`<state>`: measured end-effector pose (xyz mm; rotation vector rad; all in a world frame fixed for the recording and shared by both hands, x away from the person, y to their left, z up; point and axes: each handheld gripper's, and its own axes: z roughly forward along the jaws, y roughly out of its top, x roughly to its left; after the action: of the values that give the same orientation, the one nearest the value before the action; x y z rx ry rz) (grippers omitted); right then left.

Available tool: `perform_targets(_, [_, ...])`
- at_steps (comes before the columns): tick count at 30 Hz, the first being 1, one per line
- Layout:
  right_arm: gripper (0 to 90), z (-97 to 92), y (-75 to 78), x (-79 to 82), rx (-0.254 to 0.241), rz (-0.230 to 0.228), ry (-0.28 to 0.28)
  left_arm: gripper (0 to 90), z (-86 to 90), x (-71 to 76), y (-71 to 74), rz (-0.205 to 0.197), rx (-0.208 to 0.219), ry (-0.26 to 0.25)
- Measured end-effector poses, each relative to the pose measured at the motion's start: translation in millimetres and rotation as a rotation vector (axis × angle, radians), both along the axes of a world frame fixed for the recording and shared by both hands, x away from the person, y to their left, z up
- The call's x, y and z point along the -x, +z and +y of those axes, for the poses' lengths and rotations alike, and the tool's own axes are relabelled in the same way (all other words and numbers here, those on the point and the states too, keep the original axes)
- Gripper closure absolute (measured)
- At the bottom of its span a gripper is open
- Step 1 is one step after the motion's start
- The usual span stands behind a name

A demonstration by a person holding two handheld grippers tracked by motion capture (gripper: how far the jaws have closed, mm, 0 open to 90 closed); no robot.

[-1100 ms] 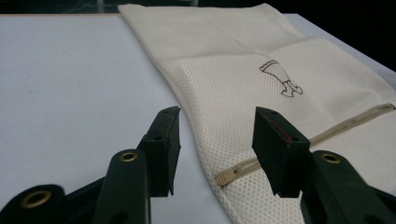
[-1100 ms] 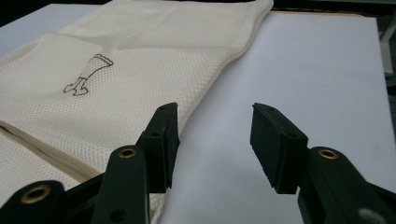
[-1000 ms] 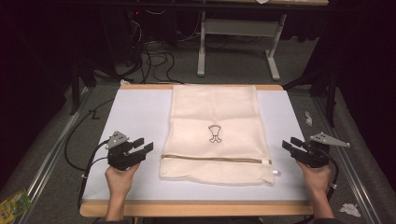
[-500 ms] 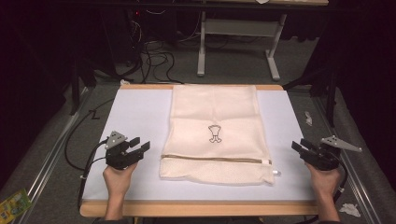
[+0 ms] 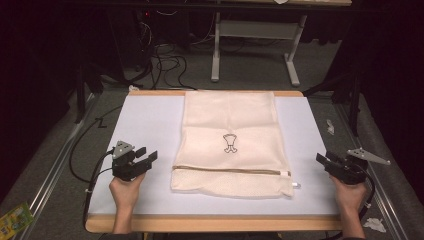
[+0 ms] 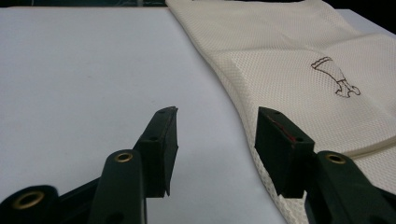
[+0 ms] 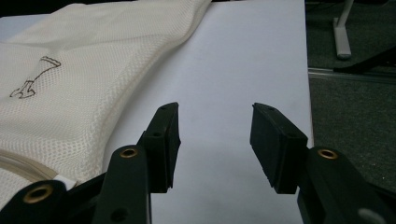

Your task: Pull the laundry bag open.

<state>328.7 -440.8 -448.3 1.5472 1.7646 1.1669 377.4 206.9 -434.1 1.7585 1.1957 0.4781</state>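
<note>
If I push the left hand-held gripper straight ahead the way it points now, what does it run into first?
Most likely the near left edge of the cream mesh bag. The left hand-held gripper has its jaws open and empty, with the bag's edge just past the right-hand jaw and bare white table top ahead of the other. Depth is hard to judge.

The mesh bag point(image 6: 299, 70) runs off the right and bottom edges in the left gripper view, and off the left edge in the right gripper view. Its small printed emblem point(image 5: 230, 143) is too small to identify.
</note>
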Motion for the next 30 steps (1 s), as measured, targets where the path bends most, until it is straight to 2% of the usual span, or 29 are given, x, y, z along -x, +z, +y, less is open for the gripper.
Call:
perform_targets(10, [53.6, -4.3, -7.0, -2.9, -0.004, 0.028, -0.021, 48.6, 1.8, -6.1, -9.5, 0.018, 0.006, 0.026])
perform_targets(30, [54.3, 0.5, -17.9, -12.2, 0.035, 0.066, -0.042, 47.4, -2.6, -20.4, -24.7, 0.037, -0.034, 0.065])
